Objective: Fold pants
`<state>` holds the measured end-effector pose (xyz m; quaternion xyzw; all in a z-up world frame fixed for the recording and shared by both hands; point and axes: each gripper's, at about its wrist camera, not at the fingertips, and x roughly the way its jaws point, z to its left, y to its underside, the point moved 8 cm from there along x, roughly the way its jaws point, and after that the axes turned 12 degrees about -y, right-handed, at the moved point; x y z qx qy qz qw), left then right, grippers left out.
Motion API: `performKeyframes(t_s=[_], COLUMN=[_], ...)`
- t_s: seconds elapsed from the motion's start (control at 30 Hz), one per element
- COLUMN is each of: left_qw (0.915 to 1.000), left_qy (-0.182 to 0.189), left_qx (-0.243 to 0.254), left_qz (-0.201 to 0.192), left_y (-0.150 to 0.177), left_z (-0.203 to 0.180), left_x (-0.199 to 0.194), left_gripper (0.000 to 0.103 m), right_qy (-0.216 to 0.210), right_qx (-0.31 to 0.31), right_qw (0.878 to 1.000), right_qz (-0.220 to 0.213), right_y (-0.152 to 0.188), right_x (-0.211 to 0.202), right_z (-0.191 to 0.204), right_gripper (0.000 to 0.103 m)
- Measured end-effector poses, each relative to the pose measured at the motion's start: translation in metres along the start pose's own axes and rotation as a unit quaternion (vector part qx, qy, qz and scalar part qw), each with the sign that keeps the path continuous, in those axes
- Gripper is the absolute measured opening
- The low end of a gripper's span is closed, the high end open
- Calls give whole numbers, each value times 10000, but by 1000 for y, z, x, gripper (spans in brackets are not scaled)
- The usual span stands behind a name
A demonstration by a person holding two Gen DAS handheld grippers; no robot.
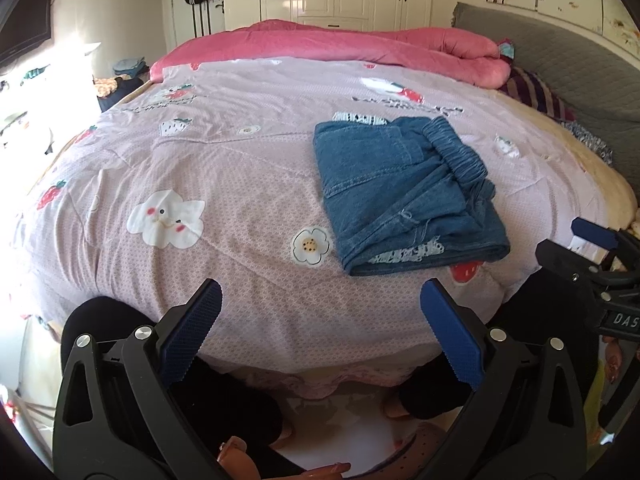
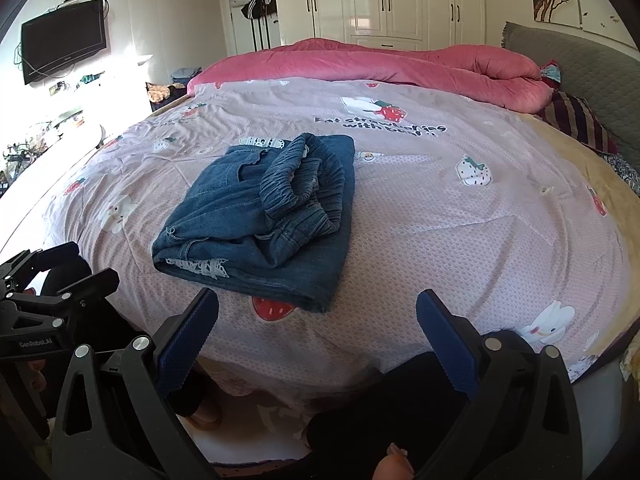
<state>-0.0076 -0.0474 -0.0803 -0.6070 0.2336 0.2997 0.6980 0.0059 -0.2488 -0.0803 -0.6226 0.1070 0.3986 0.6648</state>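
Blue denim pants [image 1: 404,192] lie folded into a compact bundle on the pink patterned bedspread [image 1: 224,168], elastic waistband on top. In the right wrist view the same pants [image 2: 264,216] sit just beyond the fingers, left of centre. My left gripper [image 1: 320,308] is open near the bed's front edge, to the left of the pants and apart from them, with nothing between its blue pads. My right gripper [image 2: 318,318] is open too, held back at the bed's edge just short of the bundle. The right gripper [image 1: 592,256] also shows at the far right of the left wrist view.
A rolled pink quilt [image 2: 400,64] lies along the far side of the bed, a grey headboard [image 2: 580,68] and striped pillow [image 2: 576,120] at right. White wardrobes [image 2: 384,0] stand behind, a TV [image 2: 64,52] hangs at left. A person's dark-trousered legs and feet are below the grippers.
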Motion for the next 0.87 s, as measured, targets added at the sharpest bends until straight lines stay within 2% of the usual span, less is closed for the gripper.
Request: performKeyframes(t_s=[0.1, 0.33, 0.47, 0.53, 0.6, 0.63, 0.7, 0.77, 0.8, 0.87], left_qw=[9999, 9999, 9997, 9998, 9989, 9983, 9981, 9953, 9930, 9846], left_qy=[-124, 86, 83, -13, 244, 244, -49, -626, -858, -1435], left_qx=[75, -1, -2, -66, -242, -317, -383, -501, -553, -688], left_qz=[26, 100, 210, 189, 317, 424, 471, 538, 594, 726], left_y=[1, 1, -1, -5, -13, -19, -35, -57, -67, -92], left_z=[-1, -3, 0, 7, 16, 25, 51, 93, 112, 163], left_x=[3, 8, 16, 21, 30, 39, 60, 93, 110, 153], left_gripper=[93, 93, 93, 93, 93, 93, 94, 94, 94, 94], right_qy=[8, 19, 72, 179, 307, 383, 624, 928, 1042, 1455], right_qx=[17, 76, 160, 269, 488, 567, 727, 1058, 1170, 1528], right_qw=[10000, 9999, 9998, 9994, 9983, 9976, 9954, 9900, 9876, 9775], right_qz=[14, 68, 116, 132, 117, 72, -11, -69, -68, -74], right_y=[0, 1, 2, 0, -5, -10, -22, -45, -52, -78], right_x=[1, 8, 14, 18, 21, 21, 20, 23, 24, 31], right_z=[-1, -8, -19, -33, -57, -71, -101, -157, -176, -240], right_gripper=[99, 99, 99, 99, 99, 99, 99, 99, 99, 99])
